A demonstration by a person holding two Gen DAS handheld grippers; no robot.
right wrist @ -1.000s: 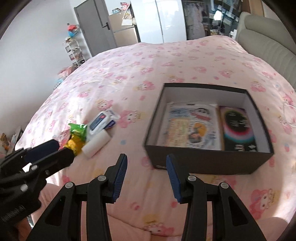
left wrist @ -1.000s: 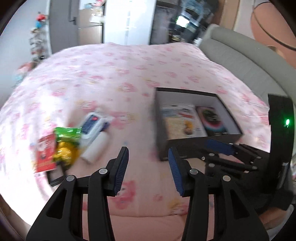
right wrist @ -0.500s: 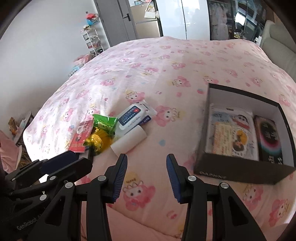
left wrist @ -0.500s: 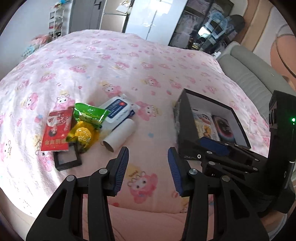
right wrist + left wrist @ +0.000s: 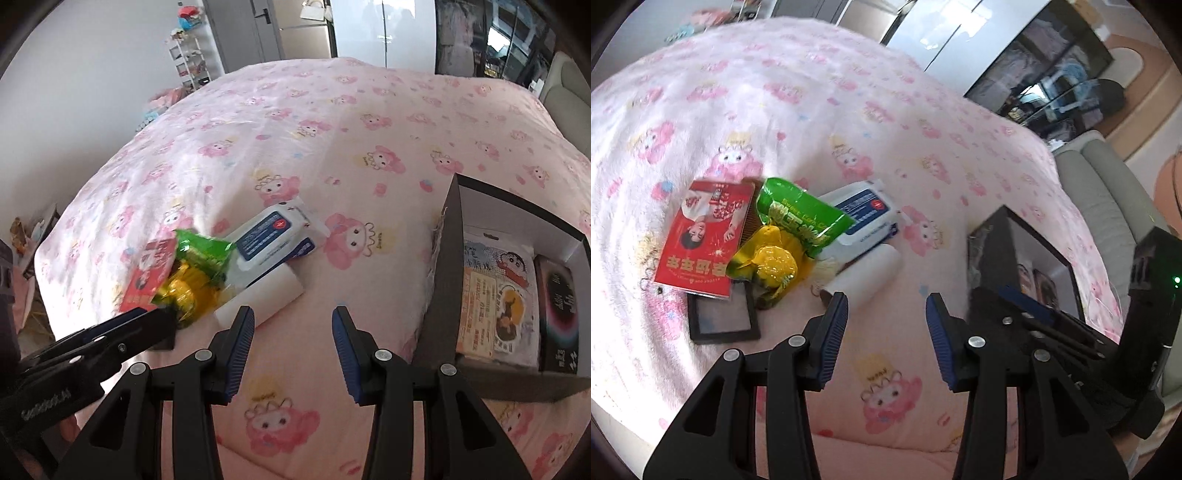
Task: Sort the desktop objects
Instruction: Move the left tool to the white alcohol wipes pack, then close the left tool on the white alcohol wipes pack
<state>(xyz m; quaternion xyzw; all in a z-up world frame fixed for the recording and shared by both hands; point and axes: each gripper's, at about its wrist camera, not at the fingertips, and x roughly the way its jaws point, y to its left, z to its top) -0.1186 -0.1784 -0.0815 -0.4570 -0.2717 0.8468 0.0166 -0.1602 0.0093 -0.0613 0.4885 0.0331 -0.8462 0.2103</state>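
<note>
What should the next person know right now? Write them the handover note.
Left hand-held gripper: open, empty, just short of the white roll.
Right hand-held gripper: open, empty, over bare bedspread between the pile and the black box.
Pile on the bedspread: red card, green packet, yellow packet, wipes pack, white roll, small black frame.
Done: the box holds a cartoon packet and a dark packet.
Left: move the whole pile into the box.

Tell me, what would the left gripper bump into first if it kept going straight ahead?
Probably the pink bedsheet, just right of the white roll. The left gripper is open and empty; depth is unclear.
</note>
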